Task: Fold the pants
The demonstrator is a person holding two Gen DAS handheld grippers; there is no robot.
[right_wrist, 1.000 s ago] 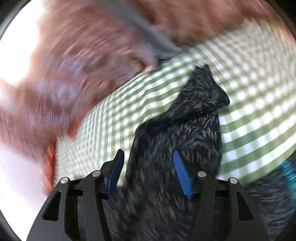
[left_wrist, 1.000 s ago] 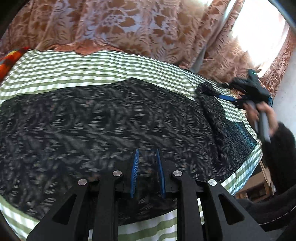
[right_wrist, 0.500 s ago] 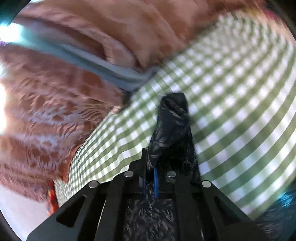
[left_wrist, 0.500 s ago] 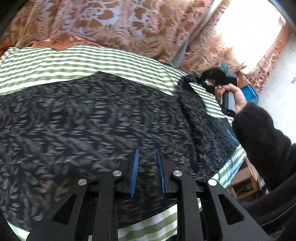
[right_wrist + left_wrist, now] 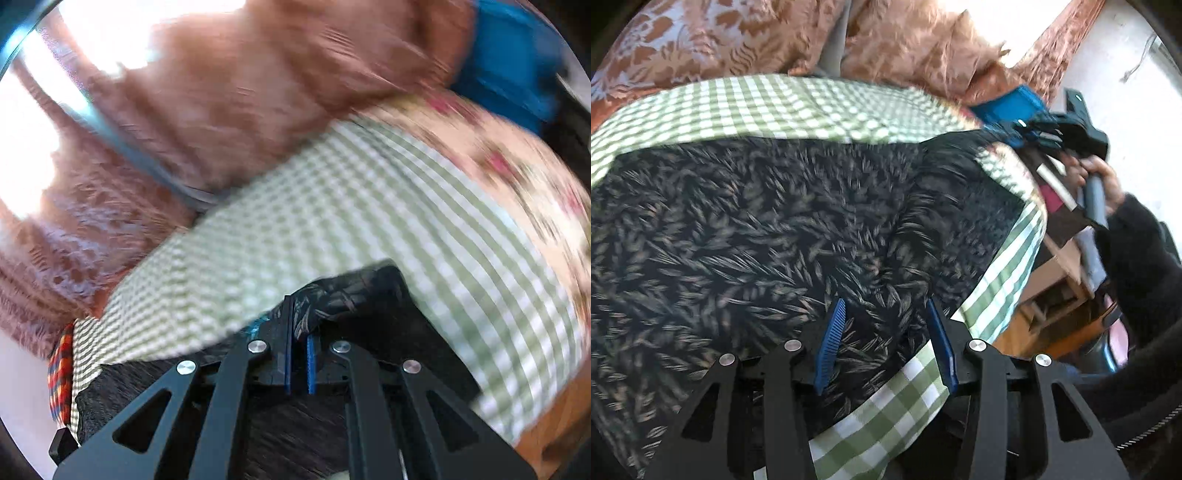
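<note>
The dark leaf-print pants (image 5: 768, 229) lie spread over a green-and-white checked cloth (image 5: 783, 107) on the bed, filling the left and centre of the left wrist view, with a brown flowered curtain (image 5: 713, 40) across the top. At the bottom of that view the left gripper (image 5: 886, 343) hangs just above the near edge of the fabric with its blue pads well apart and nothing between them — it has hold of nothing. The right gripper (image 5: 299, 358) is another matter: in its own view, lower centre, the pads sit almost together with a bunched corner of the pants pinched between them, the dark cloth poking out just ahead of the tips. From the left view it shows at the upper right, gripped by a hand (image 5: 1097, 181) in a dark sleeve (image 5: 1141, 258), out past the bed's far corner near a blue box (image 5: 1008, 107). Both pictures are smeared with motion, so the finer lie of the cloth is hard to read. I judge this the opening fold — one corner lifted, the other end not yet taken. The next move seems to call for the left gripper to drop onto the near edge and close there, so both ends can travel together and the cloth does not drag or twist.
</note>
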